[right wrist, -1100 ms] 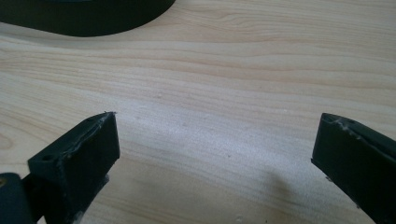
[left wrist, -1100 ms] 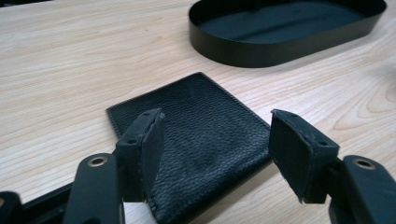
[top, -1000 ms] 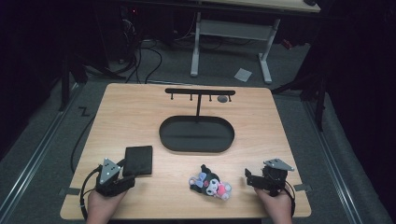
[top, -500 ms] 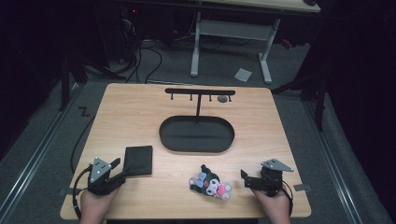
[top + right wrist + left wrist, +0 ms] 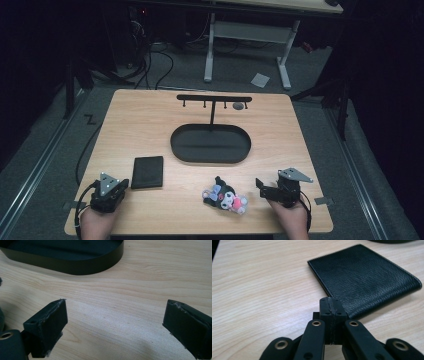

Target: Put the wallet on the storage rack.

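The flat black leather wallet (image 5: 364, 277) lay near-left on the table, just beyond the left gripper (image 5: 331, 305), whose jaws had just closed together on nothing. It looked light, stiff and slick; its thin edge seemed the best grip.

The left black two-jaw gripper (image 5: 108, 194) sits low over the near-left corner of the pale wooden surface (image 5: 150, 125), held from behind by the left hand (image 5: 95, 225). Its jaws have just been closing and now meet, nothing between them. The right black two-jaw gripper (image 5: 261, 186), in the right hand (image 5: 290, 220), points left, its jaws spread wide after narrowing slightly, empty.
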